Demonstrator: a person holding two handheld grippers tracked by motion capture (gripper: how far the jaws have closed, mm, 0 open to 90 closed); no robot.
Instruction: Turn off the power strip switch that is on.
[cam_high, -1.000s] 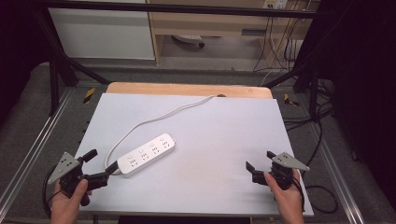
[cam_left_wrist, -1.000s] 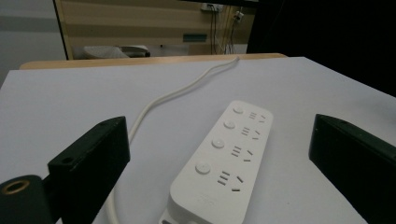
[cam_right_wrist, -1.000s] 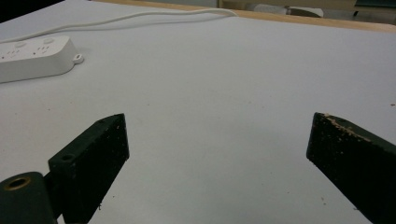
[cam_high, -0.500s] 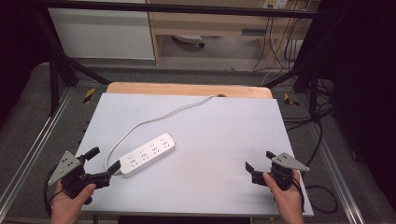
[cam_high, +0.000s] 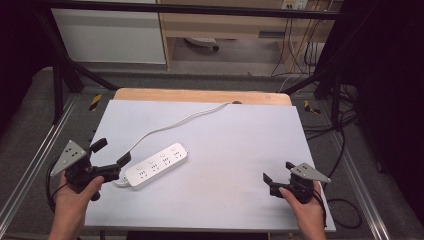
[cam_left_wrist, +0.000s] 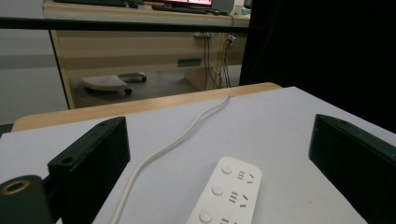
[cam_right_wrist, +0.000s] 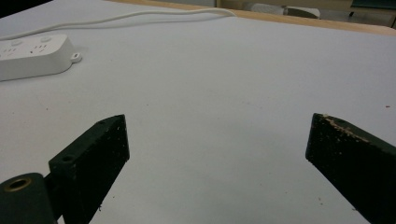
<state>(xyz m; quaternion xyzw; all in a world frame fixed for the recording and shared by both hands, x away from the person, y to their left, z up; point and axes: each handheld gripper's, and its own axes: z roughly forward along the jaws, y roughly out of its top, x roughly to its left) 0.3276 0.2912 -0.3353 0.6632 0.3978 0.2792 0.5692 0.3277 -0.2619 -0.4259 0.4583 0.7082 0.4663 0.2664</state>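
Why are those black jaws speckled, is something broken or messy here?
Nothing looks broken. The right gripper has pale crumbs or scuffs on its jaws, which looks like wear. The power strip lies slantwise on the table, its cord trailing off the far edge, with nothing plugged in. The left gripper is open beside it.
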